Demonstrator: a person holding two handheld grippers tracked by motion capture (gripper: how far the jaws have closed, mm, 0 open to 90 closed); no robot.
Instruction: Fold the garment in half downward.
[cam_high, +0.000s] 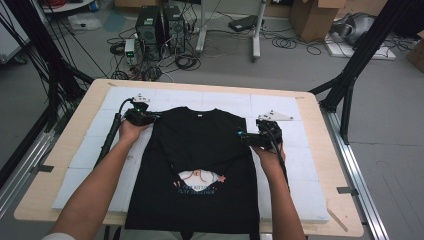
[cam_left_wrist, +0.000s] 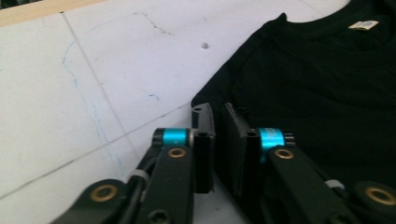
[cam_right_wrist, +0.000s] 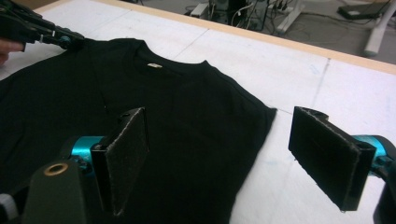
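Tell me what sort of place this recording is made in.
Most likely a lab or workshop set up for recording handling work. Computer towers stand on the bare floor among loose cables, cardboard boxes sit at the back, and black frame struts surround the padded table.

Left gripper (cam_left_wrist: 217, 140) closed; right gripper (cam_right_wrist: 219, 158) jaws wide apart.

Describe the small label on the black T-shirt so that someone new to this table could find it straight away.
Start at the white foam mat covering the wooden table, where a black T-shirt lies flat with its collar at the far end. Just inside the back of that collar sits the label, a small pale rectangle. It is the one light patch at the neckline, well apart from the pink and white print lower down.
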